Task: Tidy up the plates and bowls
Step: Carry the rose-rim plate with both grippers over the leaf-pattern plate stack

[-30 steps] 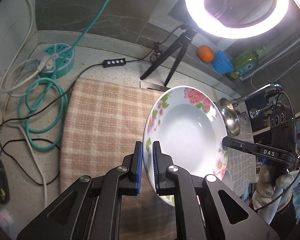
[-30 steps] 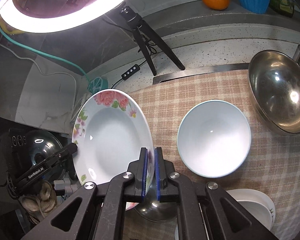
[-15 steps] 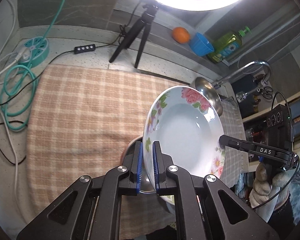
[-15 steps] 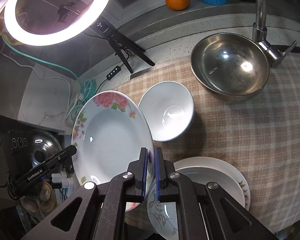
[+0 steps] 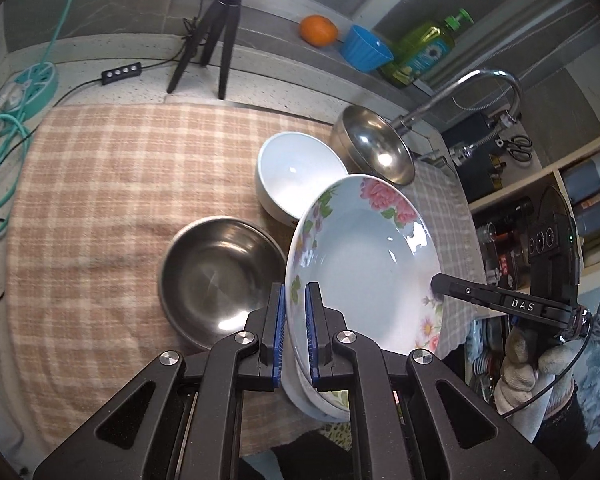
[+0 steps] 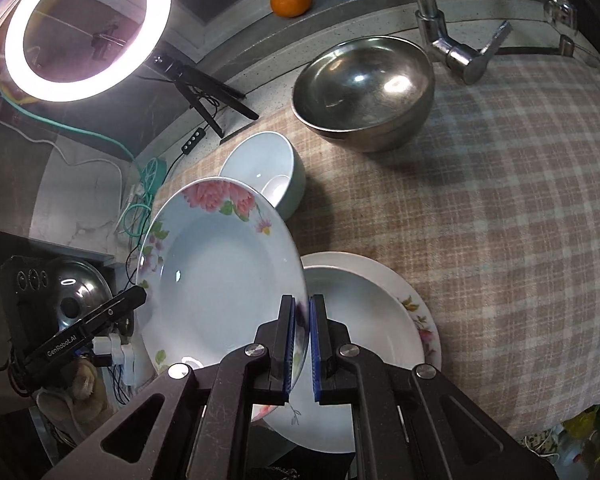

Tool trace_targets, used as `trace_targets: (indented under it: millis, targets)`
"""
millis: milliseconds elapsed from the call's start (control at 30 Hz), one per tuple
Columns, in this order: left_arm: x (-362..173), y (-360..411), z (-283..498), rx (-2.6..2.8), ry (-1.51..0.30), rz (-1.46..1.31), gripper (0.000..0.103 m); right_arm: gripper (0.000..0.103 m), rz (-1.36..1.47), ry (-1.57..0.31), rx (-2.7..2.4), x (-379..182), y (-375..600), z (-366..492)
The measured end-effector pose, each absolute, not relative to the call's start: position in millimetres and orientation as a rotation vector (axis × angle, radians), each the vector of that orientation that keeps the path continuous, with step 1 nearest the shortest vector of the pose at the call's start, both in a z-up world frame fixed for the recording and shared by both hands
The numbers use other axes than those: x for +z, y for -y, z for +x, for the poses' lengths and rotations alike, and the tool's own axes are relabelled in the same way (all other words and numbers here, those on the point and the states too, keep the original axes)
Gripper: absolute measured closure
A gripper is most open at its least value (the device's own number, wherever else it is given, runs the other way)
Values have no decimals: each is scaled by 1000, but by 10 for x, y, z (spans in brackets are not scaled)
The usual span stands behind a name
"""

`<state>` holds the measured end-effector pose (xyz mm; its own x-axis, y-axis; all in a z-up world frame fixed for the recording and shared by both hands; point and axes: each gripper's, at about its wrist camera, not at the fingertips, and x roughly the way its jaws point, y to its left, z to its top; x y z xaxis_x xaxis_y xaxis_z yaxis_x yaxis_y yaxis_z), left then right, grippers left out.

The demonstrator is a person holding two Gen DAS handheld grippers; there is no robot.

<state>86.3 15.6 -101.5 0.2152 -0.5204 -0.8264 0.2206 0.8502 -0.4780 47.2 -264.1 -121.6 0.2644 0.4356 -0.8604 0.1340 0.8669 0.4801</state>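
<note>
Lighting, as I see it: ring light (image 6: pixel 87 28) blown out white; sharp highlights on the large steel bowl (image 6: pixel 364 92) below it. Soft shadow beside the white bowl (image 6: pixel 262 172). Fisheye bending, dark vignette at frame edges. Focus crisp.

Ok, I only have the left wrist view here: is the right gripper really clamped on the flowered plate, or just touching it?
Observer: Clamped. The right gripper has a pad on each side of the rim of the flowered plate.
Operator: What lies under that plate?
Observer: A second plate with a floral rim, flat on the checked cloth.
Operator: Are the two touching?
Observer: Cannot tell; the held plate's tilted lower edge overlaps it in the right wrist view.
</note>
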Motion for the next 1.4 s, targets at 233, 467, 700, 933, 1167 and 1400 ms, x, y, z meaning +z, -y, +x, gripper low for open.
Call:
trace_targets:
  millis: [233,467,700,933,1167,1400]
  targets:
    - [-1136,36,732,-546,-1293,-265,95,96,536,-1320,184,-1367,2857,219]
    - [-1255,191,625,-554,-1323,-233,95,96,533,-1335,157,-1513,2965,43]
    - [-1397,290,557,-558,-1358,-198,95,96,527,-1359,131,-1651,3022,-57]
    - [-1483,304,544,-553,-1377,-188,95,96,523,-1367,119,-1740,3028,-120]
    - [-1555,337,521,-555,-1396,-179,95,95,515,-1384,107,-1832,3011,-112]
    - [-1623,356,521,-547,-1407,-167,95,95,476,-1378,99,-1819,2961,-103]
